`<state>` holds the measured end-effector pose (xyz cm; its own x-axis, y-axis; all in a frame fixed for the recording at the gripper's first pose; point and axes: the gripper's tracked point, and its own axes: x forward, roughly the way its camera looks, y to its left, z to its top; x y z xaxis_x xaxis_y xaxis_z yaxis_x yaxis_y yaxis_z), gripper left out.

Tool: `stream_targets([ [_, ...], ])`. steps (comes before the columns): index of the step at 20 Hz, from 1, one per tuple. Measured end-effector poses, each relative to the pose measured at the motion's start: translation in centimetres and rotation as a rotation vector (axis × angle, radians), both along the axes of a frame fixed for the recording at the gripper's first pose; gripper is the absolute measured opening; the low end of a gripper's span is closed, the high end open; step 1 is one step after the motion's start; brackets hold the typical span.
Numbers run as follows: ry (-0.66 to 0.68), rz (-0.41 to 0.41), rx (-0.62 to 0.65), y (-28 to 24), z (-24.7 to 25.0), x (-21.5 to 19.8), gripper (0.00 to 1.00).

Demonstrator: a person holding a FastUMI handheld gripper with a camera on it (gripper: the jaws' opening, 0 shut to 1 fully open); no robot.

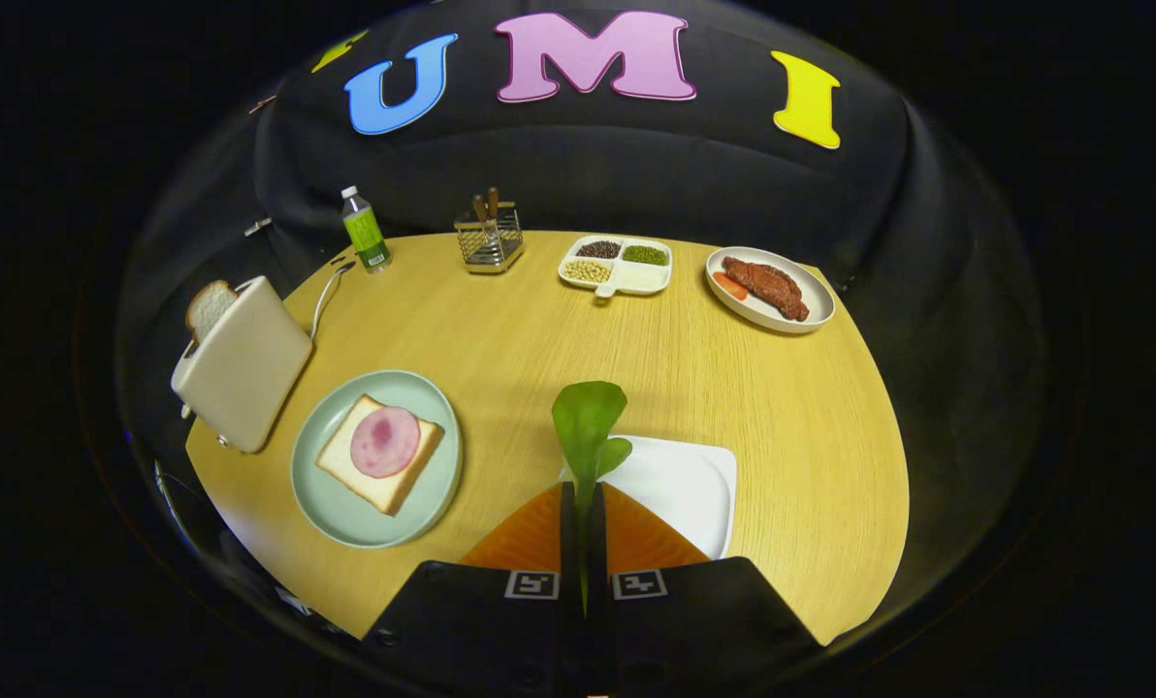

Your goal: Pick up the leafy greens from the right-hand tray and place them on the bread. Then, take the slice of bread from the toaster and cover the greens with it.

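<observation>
The table [733,388] is viewed from above the gripper [583,499], looking forward and down along its closed fingers. The white tray [685,485] lies close beneath them; the toaster [243,364] and booth wall are seen farther off.

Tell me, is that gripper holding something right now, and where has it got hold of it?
Yes. The gripper is shut on the leafy greens, both fingers pinching the stalk end; the leaf stands up just ahead of them, above the white tray.
</observation>
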<state>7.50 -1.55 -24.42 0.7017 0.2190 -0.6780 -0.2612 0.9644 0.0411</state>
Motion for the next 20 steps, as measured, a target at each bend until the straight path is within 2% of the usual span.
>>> stream_targets([
  [4, -0.059, -0.024, 0.046, 3.0, 4.5, -0.5, 0.05],
  [8, -0.090, -0.015, 0.105, 7.3, 7.0, -0.9, 0.05],
  [12, -0.074, 0.028, 0.146, 11.9, 6.8, -1.4, 0.06],
  [20, -0.025, 0.149, 0.078, 17.8, 2.9, -2.1, 0.05],
])
